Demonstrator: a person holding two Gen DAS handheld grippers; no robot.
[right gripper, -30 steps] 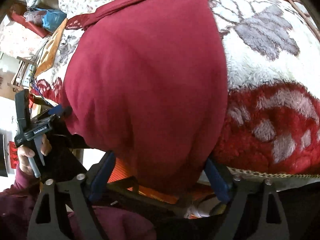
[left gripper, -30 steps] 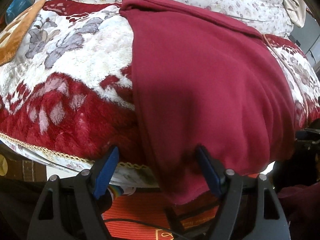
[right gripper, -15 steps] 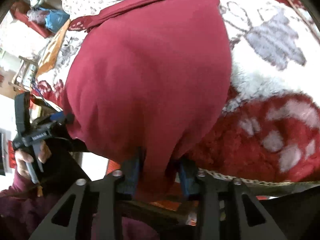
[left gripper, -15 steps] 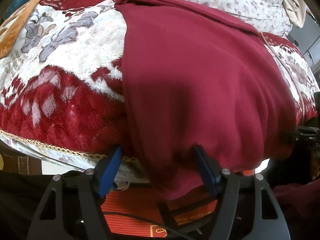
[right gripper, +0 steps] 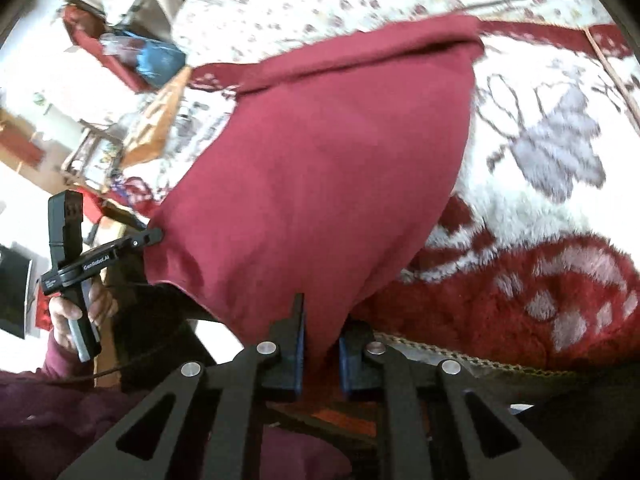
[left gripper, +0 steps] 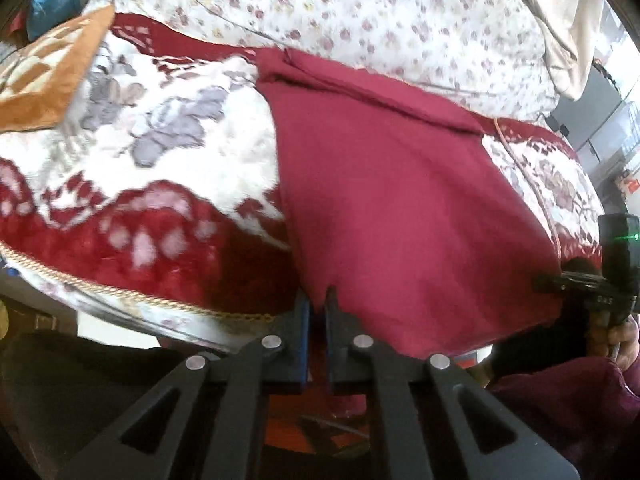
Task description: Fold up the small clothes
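A dark red garment (left gripper: 400,208) lies spread on a plush red-and-white floral blanket (left gripper: 152,168), its near hem hanging over the bed's front edge. My left gripper (left gripper: 317,304) is shut on the garment's near left corner. My right gripper (right gripper: 320,320) is shut on the near right corner of the same garment (right gripper: 328,184). Each gripper shows in the other's view: the right one (left gripper: 560,280) at the hem's right end, the left one (right gripper: 154,236) at its left end. The garment's far edge is a folded band near the pillows.
A floral white duvet (left gripper: 380,28) lies behind the garment. An orange patterned cushion (left gripper: 44,84) sits at the far left. The blanket's gold-corded edge (left gripper: 120,292) marks the bed front. A chair and clutter (right gripper: 100,148) stand beside the bed on the left.
Both grippers have closed on the garment's near hem corners; the right closed first, the left after. Both have lifted back, so more of the bed shows.
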